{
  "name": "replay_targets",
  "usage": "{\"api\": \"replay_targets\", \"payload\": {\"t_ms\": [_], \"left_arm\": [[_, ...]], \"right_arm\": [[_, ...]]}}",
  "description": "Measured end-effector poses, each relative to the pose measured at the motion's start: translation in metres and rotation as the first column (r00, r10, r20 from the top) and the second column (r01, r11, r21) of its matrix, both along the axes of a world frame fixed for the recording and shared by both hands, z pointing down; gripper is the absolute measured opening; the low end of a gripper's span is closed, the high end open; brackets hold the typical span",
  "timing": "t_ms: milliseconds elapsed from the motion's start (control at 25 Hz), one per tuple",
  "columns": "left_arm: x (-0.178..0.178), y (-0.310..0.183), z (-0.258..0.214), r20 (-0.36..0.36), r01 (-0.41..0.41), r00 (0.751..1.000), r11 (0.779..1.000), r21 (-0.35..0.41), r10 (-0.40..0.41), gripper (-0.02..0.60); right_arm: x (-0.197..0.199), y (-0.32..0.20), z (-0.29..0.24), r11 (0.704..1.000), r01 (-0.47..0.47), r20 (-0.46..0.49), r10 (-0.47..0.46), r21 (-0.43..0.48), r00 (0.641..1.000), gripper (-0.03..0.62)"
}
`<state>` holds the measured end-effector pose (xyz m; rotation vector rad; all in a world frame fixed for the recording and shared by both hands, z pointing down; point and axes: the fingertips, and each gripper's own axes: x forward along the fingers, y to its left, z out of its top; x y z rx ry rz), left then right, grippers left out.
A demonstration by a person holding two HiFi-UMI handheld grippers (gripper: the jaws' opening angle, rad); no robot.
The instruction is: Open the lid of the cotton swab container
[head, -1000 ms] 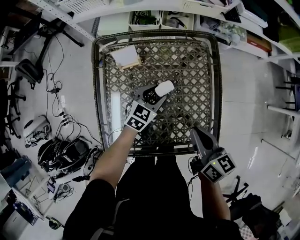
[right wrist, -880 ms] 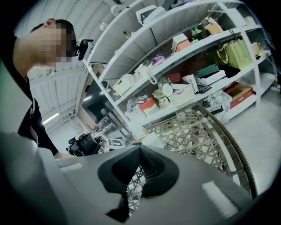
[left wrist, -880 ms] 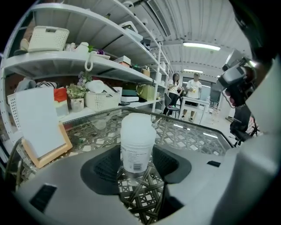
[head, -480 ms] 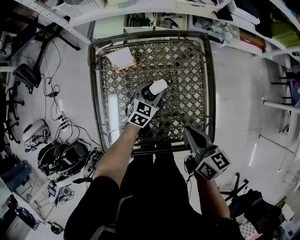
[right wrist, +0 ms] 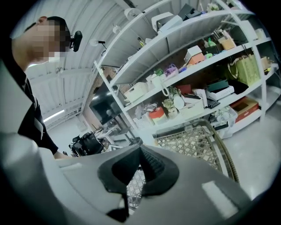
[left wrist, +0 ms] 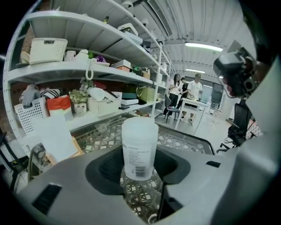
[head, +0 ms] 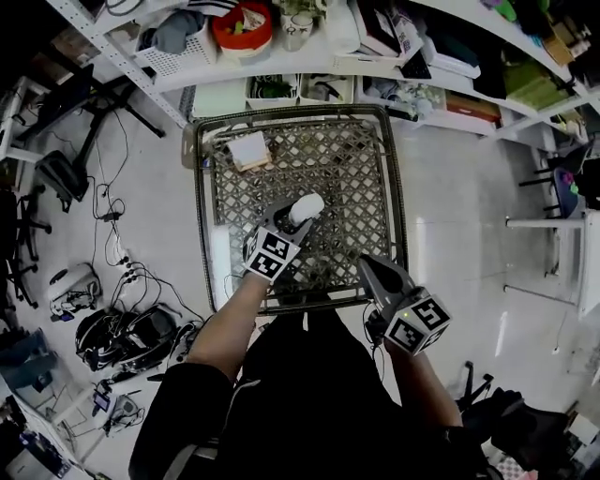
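Black clothing is seen at the near edge of the head view, and both arms are reached out from it toward the table [head: 300, 110]. The right arm is kept bent and close to the body, its forearm angled forward. The right gripper [right wrist: 138, 149] is held over the table's near right corner, pointed away and a little downward, with its marker cube turned up toward the camera. Its jaws are clenched together with nothing between them. The left forearm is bare and is stretched further forward, slanted slightly to the right across the table's near rim. The left gripper [head: 291, 220] is carried over the middle of the lattice top, tipped downward, with its own marker cube facing up. Its jaws have just been closing, and the cotton swab container [left wrist: 139, 147] is grasped between the pads. The container is a translucent white cylinder with a printed label. It is held upright along the jaws, above the lattice, with its lid still seated on top. Further off, a white box [head: 248, 150] is set near the table's far left corner, well apart from the container. Beyond the table's far rim, a white shelving rack [head: 216, 67] is loaded with baskets, boxes and a red bowl [head: 242, 23].
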<state>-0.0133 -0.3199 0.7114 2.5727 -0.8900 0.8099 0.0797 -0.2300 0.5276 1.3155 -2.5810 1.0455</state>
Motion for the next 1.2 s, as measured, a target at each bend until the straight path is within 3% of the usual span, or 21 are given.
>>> {"api": "replay_targets", "payload": {"t_ms": [160,400,600,920,1200], "left_arm": [[0.0,0.02,-0.032,0.017,-0.06,0.998,0.998,0.019,0.059,0.196],[-0.014,0.03,-0.079,-0.031,0.001,1.0,0.999,0.034,0.0,0.196],[-0.027,0.04,-0.113,-0.034,-0.011,0.999,0.997,0.07,0.014,0.196],[-0.042,0.053,-0.188,-0.119,-0.031,0.992,0.994,0.106,0.044,0.196],[-0.046,0.071,-0.223,-0.146,-0.025,0.988,0.995,0.099,0.04,0.196]], "right_arm": [[-0.003,-0.008,-0.02,0.998,0.016,0.001,-0.017,0.053,1.0,0.011],[-0.014,-0.008,-0.04,0.994,0.041,0.008,-0.041,0.1,0.999,0.011],[-0.021,-0.007,-0.051,0.989,0.025,0.016,-0.027,0.145,0.999,0.011],[-0.026,-0.01,-0.081,0.973,0.025,0.005,-0.027,0.23,1.0,0.011],[-0.028,-0.011,-0.103,0.963,0.064,0.083,-0.088,0.261,0.993,0.011]]}}
